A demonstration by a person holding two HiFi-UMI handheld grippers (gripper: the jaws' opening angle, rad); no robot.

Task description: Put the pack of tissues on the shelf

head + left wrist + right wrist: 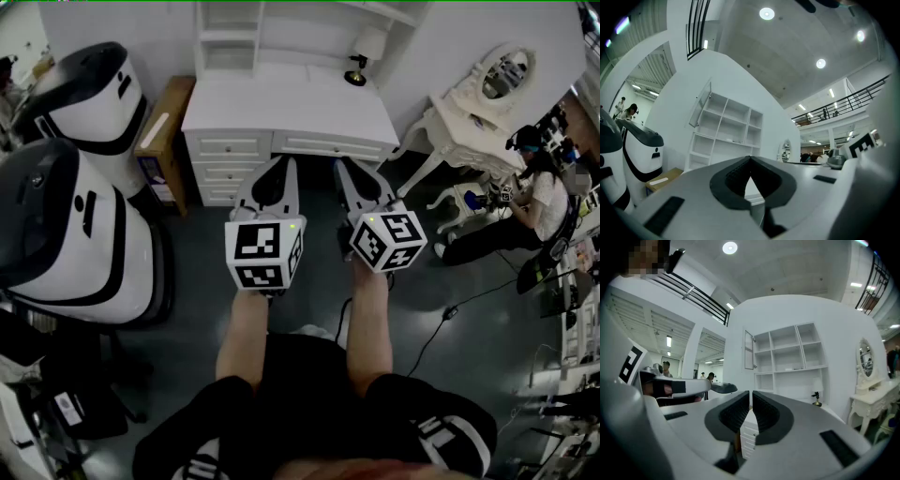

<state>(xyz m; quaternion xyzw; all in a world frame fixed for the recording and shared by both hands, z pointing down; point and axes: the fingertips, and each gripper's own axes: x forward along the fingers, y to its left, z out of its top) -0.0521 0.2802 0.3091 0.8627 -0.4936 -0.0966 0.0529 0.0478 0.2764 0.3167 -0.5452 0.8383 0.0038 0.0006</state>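
Fingers of our left gripper meet at their tips with nothing caught between them. The fingers of our right gripper are pressed together too, with only a hairline slit between the dark pads, and they hold nothing either. We hold both grippers side by side in front of us, roughly level, with their marker cubes toward us and their noses toward a white desk. A small lamp stands near the back right corner of its tabletop. Over the desk rises the shelf, white, with open compartments and one door swung open at its left. One small pale thing lies on a middle board, too small for us to name. We cannot make out the pack of tissues in any view. Left of the desk stands a wooden cabinet, and right of it a white dressing table with an oval mirror.
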